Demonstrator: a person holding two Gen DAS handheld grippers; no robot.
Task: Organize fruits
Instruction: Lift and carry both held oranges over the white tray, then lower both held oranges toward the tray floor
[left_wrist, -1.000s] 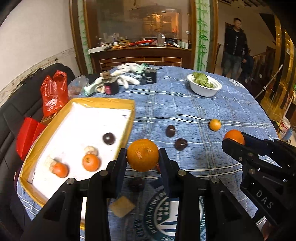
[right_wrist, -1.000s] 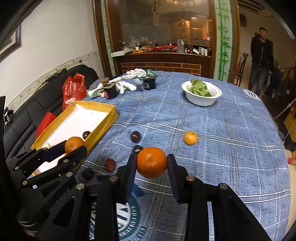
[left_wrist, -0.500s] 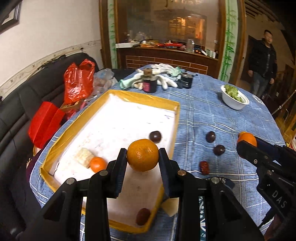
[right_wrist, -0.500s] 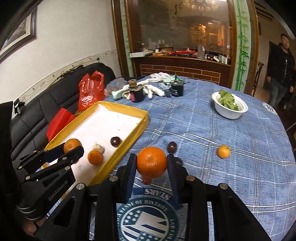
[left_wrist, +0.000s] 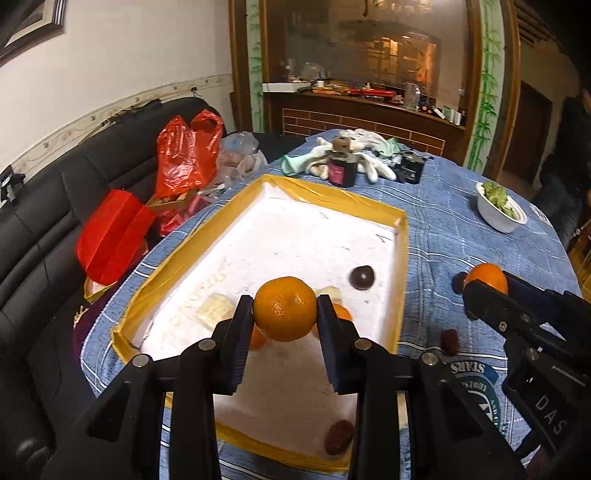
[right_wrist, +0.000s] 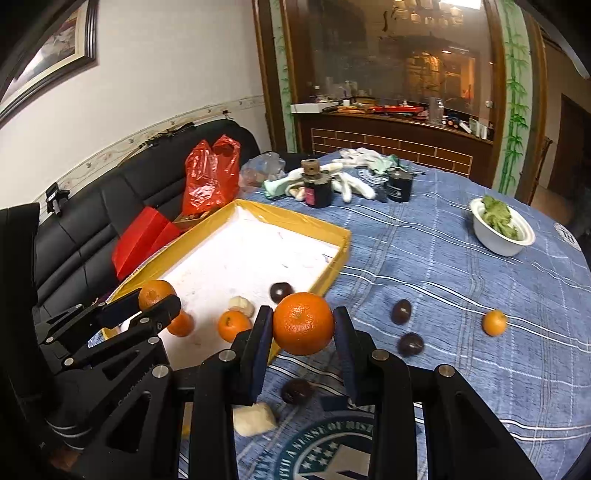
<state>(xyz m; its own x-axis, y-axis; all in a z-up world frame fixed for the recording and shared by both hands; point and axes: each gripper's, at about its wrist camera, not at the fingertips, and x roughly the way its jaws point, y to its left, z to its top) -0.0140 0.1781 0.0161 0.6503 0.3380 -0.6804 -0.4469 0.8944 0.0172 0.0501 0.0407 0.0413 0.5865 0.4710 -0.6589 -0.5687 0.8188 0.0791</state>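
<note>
**Two oranges clamped, both over the table**

A round orange (left_wrist: 284, 308) is gripped between the fingers of the left black hand-held gripper (left_wrist: 284, 314), held above the white floor of the shallow yellow-rimmed tray (left_wrist: 402, 258). A second round orange (right_wrist: 303, 328) is clamped in the right black hand-held gripper (right_wrist: 303, 334), held just outside the tray's near corner, over the blue checked tablecloth (right_wrist: 461, 295).

Inside the tray, two small tangerines (right_wrist: 233, 325) are seen beside a pale lump (right_wrist: 241, 305), with one dark round fruit (right_wrist: 281, 291) near the right wall — and a reddish-brown date (left_wrist: 338, 436) at the near rim. On the cloth, three dark round fruits (right_wrist: 401, 311) and one small tangerine (right_wrist: 494, 322) are counted; another pale lump (right_wrist: 255, 419) lies under the right gripper.

Farther back are found a white bowl of greens (right_wrist: 502, 229), two dark jars (right_wrist: 317, 190), white gloves (right_wrist: 354, 184) and — off the table's edge — a red plastic bag (right_wrist: 210, 177) on a black sofa (right_wrist: 92, 221).
</note>
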